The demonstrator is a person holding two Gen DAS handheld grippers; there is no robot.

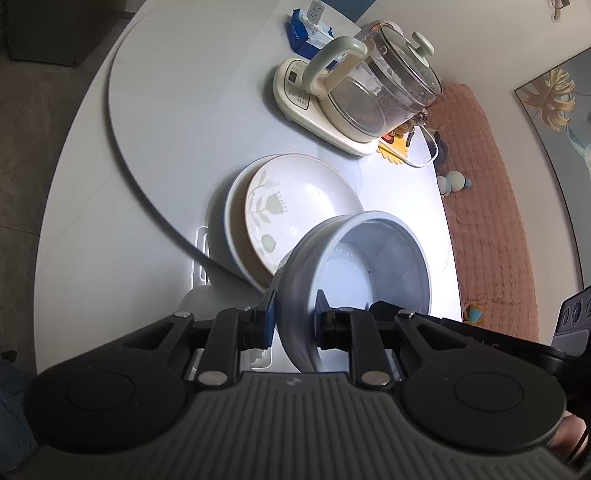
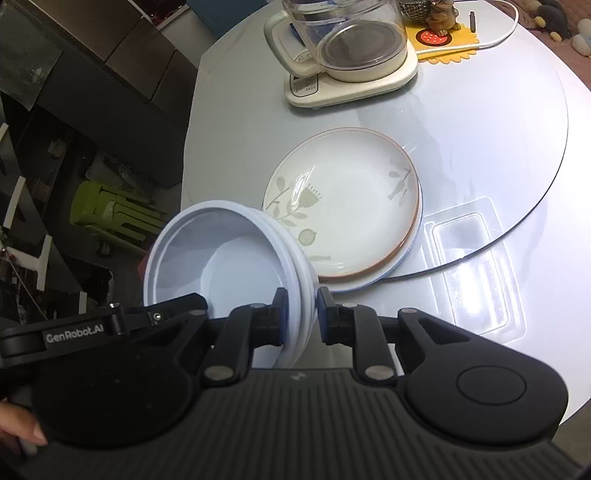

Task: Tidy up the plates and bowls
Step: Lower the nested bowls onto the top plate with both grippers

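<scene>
A white table [image 1: 85,192] with rounded corners carries a round glass turntable [image 1: 177,110], and strong light glares off its top near one edge. Beyond that edge lies a pinkish-brown textured cover [image 1: 491,221] (perhaps a sofa; hard to tell). A framed picture of golden leaves [image 1: 554,99] hangs on the pale wall. Off the opposite edge stand dark cabinets [image 2: 110,62] and a green folded stool [image 2: 110,214].

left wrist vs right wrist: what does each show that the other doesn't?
Left wrist only: the kettle's lid, a blue packet behind the kettle, a pink rug and a leaf picture.

Right wrist only: dark shelving with a green item beside the table, and the whole clear plastic tray.

Both: the floral plate stacked on another plate, the glass kettle on its base, the white table, and one pale bowl gripped at opposite rim walls by the left claw and the right claw.
</scene>
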